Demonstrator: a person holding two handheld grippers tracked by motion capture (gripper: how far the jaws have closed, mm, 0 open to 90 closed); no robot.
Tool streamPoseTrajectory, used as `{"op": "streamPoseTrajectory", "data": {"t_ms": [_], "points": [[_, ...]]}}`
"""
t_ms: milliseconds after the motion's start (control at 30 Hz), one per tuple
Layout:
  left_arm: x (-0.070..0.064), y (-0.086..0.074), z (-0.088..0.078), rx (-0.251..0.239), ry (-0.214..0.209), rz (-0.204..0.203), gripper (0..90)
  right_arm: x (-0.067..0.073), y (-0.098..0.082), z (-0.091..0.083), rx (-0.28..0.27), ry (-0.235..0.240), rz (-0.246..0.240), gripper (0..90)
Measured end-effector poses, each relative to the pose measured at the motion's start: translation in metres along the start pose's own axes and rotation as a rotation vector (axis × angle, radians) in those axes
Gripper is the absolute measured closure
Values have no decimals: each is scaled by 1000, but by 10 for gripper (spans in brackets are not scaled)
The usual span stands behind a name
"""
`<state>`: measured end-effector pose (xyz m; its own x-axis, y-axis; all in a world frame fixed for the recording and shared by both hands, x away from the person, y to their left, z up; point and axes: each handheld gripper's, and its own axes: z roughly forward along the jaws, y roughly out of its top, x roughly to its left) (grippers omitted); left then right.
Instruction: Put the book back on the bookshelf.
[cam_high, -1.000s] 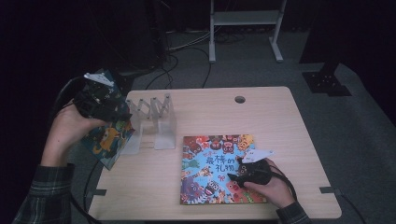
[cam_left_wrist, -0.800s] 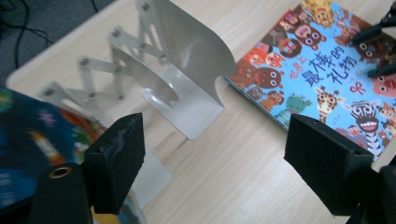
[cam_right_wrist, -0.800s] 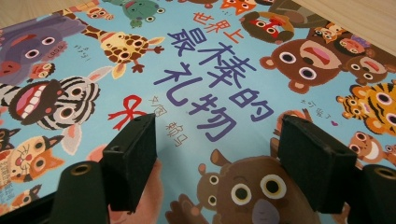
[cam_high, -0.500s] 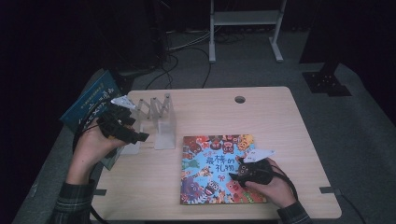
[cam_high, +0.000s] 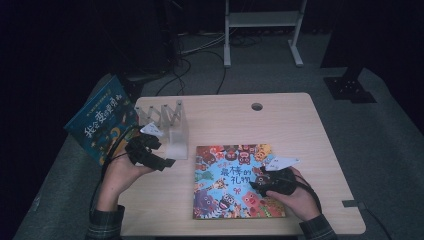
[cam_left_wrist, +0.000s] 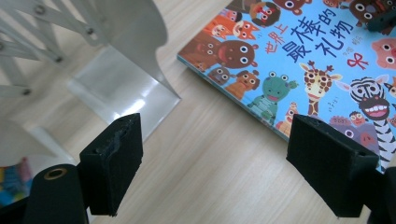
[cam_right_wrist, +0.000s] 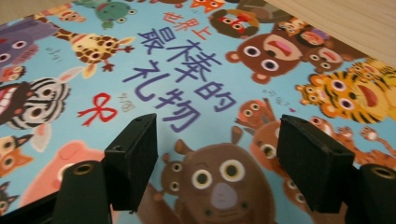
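Table (cam_high: 300, 125), pale wood, cable hole (cam_high: 257, 106) near its far edge. Dark floor beyond with cables and a white stand (cam_high: 262, 30).

Book (cam_high: 235, 182), animal cover, lies flat at the near centre-right of the table, face up. Its long axis runs from near edge to far edge, slightly skewed; title reads upright from the person's side. Unmoved since the earlier frames.

Second book (cam_high: 102, 125), blue cover, leans tilted off the table's left edge, behind the rack. A second ago it was down beside the left hand under the gripper; it now stands clear of it.

Rack (cam_high: 167, 125), white, accordion type with upright dividers, at the table's left, just beside the animal book's far-left corner. It stands between the two books.

Left gripper (cam_high: 162, 162), jaws wide apart with nothing between them, over bare wood between rack foot and book corner. It has come down from above the rack and the jaws have just been opening.

Right gripper (cam_high: 255, 184), resting over the book's right half, jaws apart with only cover showing between them, clamping nothing. They have just been closing slightly; hand otherwise unmoved.
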<state>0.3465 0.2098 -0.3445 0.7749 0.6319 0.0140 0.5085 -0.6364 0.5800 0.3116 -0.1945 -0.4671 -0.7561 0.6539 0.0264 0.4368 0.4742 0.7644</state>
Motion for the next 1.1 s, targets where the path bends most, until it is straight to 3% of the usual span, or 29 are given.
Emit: {"op": "streamPoseTrajectory", "data": {"t_ms": [267, 600, 833, 1100], "points": [[-13, -9, 29, 10, -43, 30, 174, -21, 2, -7, -1, -70, 56, 286], [-23, -25, 64, 12, -97, 17, 170, -54, 3, -3, 4, -129, 121, 282], [-35, -29, 79, 32, -110, 48, 162, -67, 7, 9, -8, -125, 163, 285], [-33, -35, 89, 78, -107, 60, 141, -77, 13, 18, 13, -131, 177, 277]]}}
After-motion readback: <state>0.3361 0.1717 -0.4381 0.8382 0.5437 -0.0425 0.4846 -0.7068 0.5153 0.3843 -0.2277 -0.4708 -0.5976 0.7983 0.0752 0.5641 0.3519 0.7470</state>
